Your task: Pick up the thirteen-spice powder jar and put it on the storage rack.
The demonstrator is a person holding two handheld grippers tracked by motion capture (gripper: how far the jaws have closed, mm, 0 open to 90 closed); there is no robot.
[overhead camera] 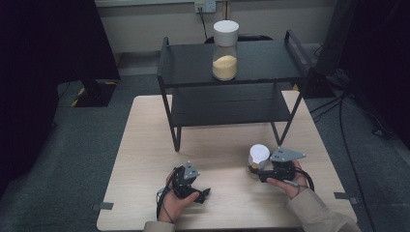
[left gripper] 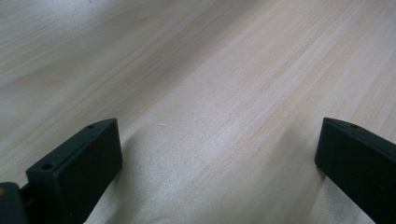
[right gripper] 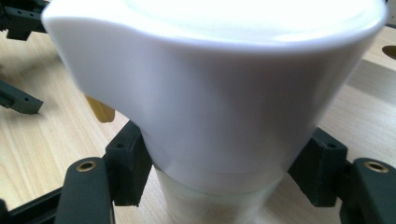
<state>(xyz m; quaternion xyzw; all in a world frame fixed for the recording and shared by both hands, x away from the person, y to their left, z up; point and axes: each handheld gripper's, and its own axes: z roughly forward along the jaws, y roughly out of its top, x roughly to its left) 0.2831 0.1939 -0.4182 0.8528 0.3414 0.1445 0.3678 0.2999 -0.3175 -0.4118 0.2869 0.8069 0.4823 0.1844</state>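
Observation:
A small glass jar with a white lid (overhead camera: 258, 154) stands on the wooden table (overhead camera: 145, 145) at the front right. My right gripper (overhead camera: 256, 169) reaches it from the right. In the right gripper view the jar (right gripper: 219, 93) sits between the two black jaws, which press on the glass just under the lid, so the right gripper (right gripper: 223, 161) is shut on it. A taller jar (overhead camera: 225, 48) with a white lid and yellow powder stands on the top of the black shelf (overhead camera: 183, 65). My left gripper (overhead camera: 185, 178) rests at the front left, and in its own view the left gripper (left gripper: 218, 140) is open over bare wood.
The black two-tier shelf stands across the far half of the table, with its legs (overhead camera: 175, 133) near the middle. Cables (overhead camera: 348, 145) run over the grey floor to the right. Table edges lie close to both hands at the front.

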